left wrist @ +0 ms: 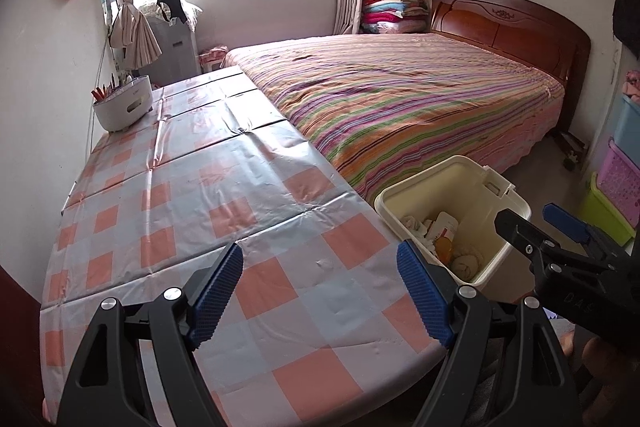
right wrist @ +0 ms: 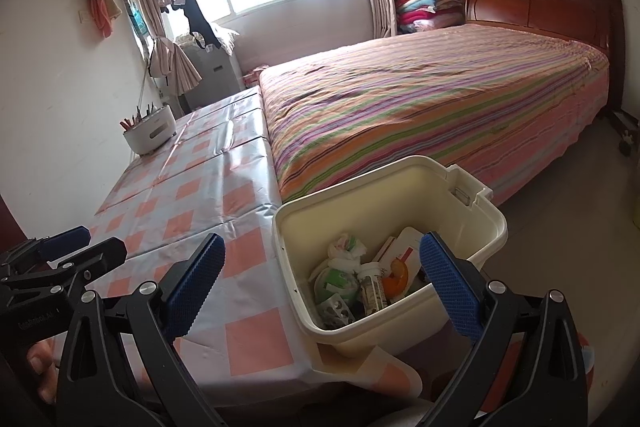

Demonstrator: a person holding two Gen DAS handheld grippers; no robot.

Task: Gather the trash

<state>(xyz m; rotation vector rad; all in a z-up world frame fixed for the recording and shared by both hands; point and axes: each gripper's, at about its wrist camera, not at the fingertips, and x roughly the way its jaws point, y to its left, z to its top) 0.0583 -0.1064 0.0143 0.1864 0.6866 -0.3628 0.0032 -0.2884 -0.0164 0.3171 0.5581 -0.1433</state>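
A cream plastic bin (right wrist: 384, 187) stands beside the table's right edge, against the foot of the bed. Inside lie a crumpled tissue (right wrist: 346, 247), an orange lid (right wrist: 396, 279), a small bottle (right wrist: 372, 287), a pill blister (right wrist: 336, 309) and a white carton (right wrist: 404, 247). My right gripper (right wrist: 322, 247) hangs open above the bin's near side, with nothing between its pads. My left gripper (left wrist: 320, 267) is open and empty over the checkered tablecloth (left wrist: 200, 207). In the left wrist view the bin (left wrist: 460, 183) sits to the right, with the right gripper (left wrist: 528, 217) over it.
A white pen holder (left wrist: 124, 103) stands at the table's far left by the wall. A bed with a striped sheet (left wrist: 400, 87) runs along the table's right side. Coloured plastic baskets (left wrist: 620, 179) are stacked at the far right, on the floor.
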